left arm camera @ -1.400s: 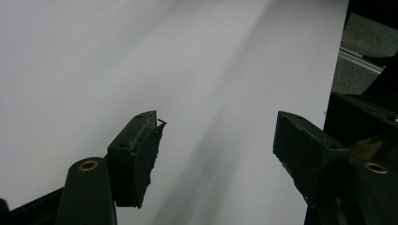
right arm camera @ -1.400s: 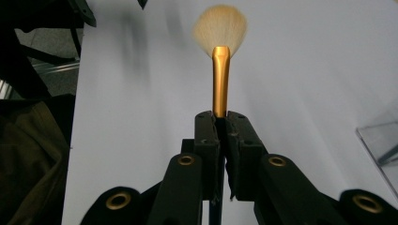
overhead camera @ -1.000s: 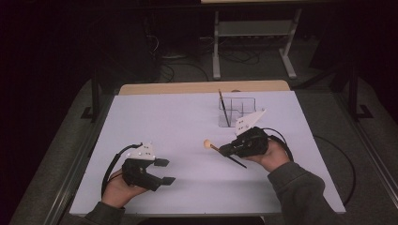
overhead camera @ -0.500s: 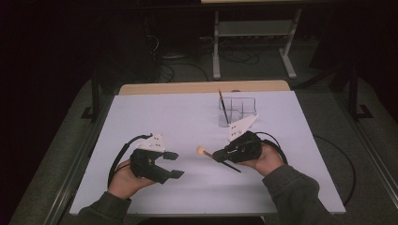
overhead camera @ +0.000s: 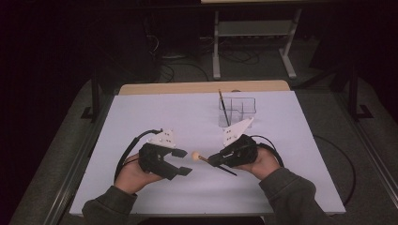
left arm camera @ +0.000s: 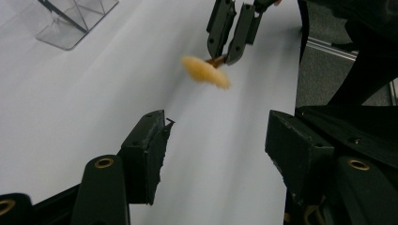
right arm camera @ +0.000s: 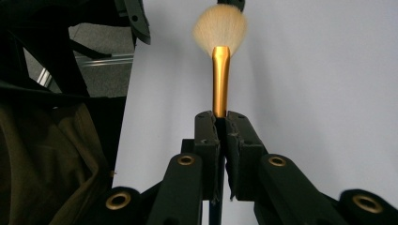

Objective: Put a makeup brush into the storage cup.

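My right gripper is shut on a makeup brush with a cream bristle head and a gold ferrule. It holds the brush level above the white table, head pointing left at my left gripper. The bristle head floats just beyond the left gripper's tips. Its jaws stand apart with nothing between them and have just been closing a little. In the right gripper view the jaws pinch the ferrule and the bristles fan out ahead.
A clear compartment organizer stands at the back right of the white tabletop, with a thin dark brush leaning in it. A metal stand and cables sit on the dark floor beyond the table.
Both hands have drawn together. The left gripper rose and moved right; the right gripper carried the brush left and nearer the front edge, so its head now sits by the left jaws.
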The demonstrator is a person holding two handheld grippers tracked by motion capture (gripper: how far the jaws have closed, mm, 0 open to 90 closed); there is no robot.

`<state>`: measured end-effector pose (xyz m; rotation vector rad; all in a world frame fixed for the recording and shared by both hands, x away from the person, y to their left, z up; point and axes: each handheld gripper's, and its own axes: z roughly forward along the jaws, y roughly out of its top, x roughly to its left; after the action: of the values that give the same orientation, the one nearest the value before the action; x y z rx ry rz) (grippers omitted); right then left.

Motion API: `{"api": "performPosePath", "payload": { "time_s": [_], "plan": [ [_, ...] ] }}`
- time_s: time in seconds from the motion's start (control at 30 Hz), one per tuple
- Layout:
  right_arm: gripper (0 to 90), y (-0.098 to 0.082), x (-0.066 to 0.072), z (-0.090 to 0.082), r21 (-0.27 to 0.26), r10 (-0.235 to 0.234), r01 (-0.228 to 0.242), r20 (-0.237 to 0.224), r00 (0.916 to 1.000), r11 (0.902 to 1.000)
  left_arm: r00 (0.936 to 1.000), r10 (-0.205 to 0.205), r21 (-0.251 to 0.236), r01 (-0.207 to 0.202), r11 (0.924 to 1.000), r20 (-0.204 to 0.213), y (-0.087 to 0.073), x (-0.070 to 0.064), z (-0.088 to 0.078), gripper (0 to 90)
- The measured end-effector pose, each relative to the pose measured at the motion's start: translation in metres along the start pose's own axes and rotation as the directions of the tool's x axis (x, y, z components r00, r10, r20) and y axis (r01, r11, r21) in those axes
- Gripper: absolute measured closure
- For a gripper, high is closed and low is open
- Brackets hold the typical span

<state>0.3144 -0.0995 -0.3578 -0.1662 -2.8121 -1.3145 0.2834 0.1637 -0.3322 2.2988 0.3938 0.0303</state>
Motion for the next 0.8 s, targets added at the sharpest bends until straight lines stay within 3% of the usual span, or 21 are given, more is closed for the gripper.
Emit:
{"api": "performPosePath", "payload": {
  "time_s": [0.47, 0.8],
  "plan": [
    [82.7, 0.005, 0.008, 0.009, -0.024, -0.025, 0.024, -0.02, 0.9995, 0.9994, 0.9997, 0.006, 0.033, -0.007, 0.9994, 0.021, 0.016, -0.002, 0.011, 40.4],
    [82.7, 0.005, 0.011, 0.01, -0.024, -0.036, 0.035, -0.028, 0.999, 0.9991, 0.9985, 0.019, 0.042, -0.021, 0.9989, 0.05, 0.021, -0.002, 0.018, 51.3]
  ]
}}
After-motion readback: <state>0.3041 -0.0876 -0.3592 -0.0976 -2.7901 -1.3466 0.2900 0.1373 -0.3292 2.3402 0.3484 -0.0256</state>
